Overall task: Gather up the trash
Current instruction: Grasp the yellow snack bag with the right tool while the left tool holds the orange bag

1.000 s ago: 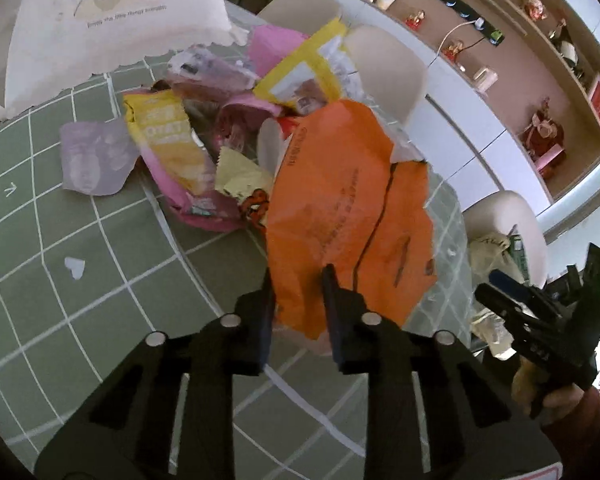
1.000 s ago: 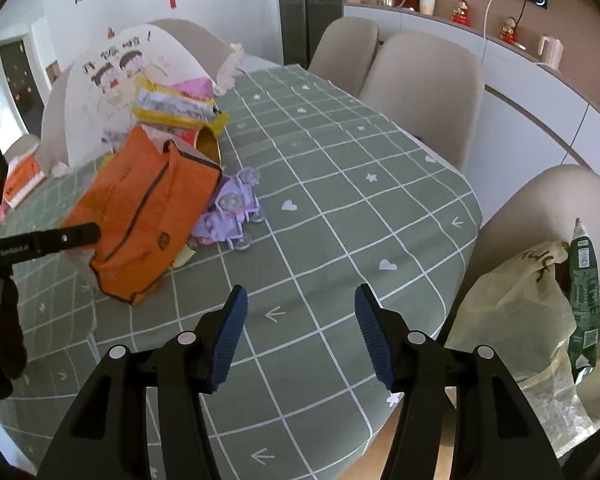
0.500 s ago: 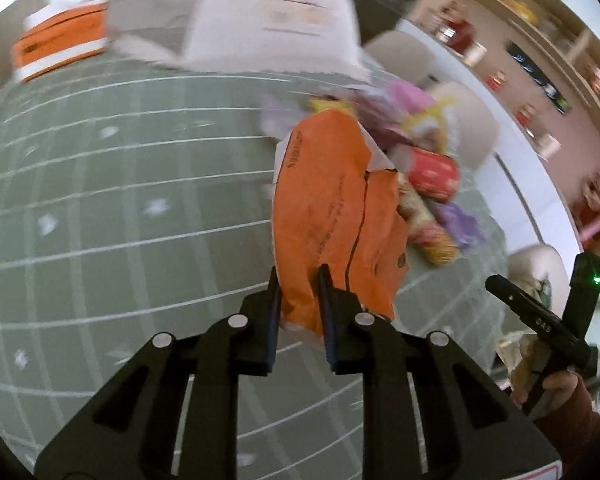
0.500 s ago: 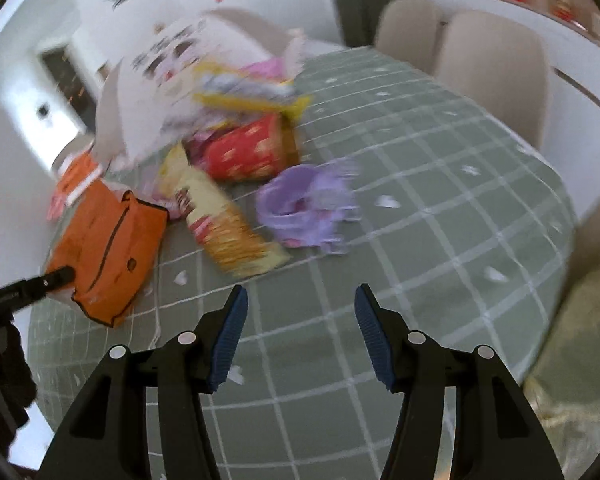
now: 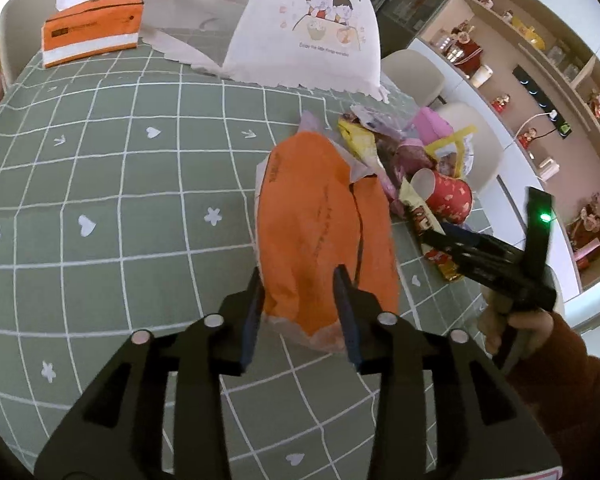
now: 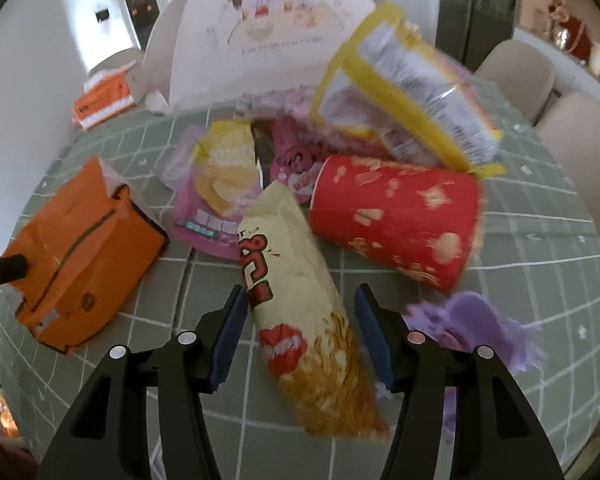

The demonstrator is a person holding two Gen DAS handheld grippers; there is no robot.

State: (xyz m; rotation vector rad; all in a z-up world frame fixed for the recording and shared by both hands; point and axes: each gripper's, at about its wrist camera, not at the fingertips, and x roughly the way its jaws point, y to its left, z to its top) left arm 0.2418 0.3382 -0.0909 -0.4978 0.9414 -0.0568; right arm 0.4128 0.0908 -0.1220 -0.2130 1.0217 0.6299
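Note:
An orange paper bag [image 5: 324,216] lies flat on the green checked tablecloth [image 5: 100,200], set apart from the trash pile. My left gripper [image 5: 298,296] straddles its near end; its jaws are opening and no longer pinch it. In the right wrist view the bag [image 6: 84,252] lies at the left, with a left fingertip [image 6: 4,270] at its edge. My right gripper [image 6: 298,320] stands open just above a long cream snack packet [image 6: 300,292], one finger on each side. Behind the packet lie a red paper cup [image 6: 396,220] on its side, a pink packet [image 6: 208,216] and a yellow-edged packet [image 6: 404,92].
A purple wrapper [image 6: 472,328] lies right of the right gripper. An orange tissue box [image 5: 92,32] and a white mesh food cover [image 5: 308,28] stand at the table's far side. Beige chairs [image 6: 580,152] ring the table. A hand in a red sleeve [image 5: 560,360] holds the right gripper [image 5: 440,236].
The left gripper pulled the orange bag away from the pile, laid it on the cloth and widened its jaws. The right gripper swung from the table's edge to the pile, over the cream packet.

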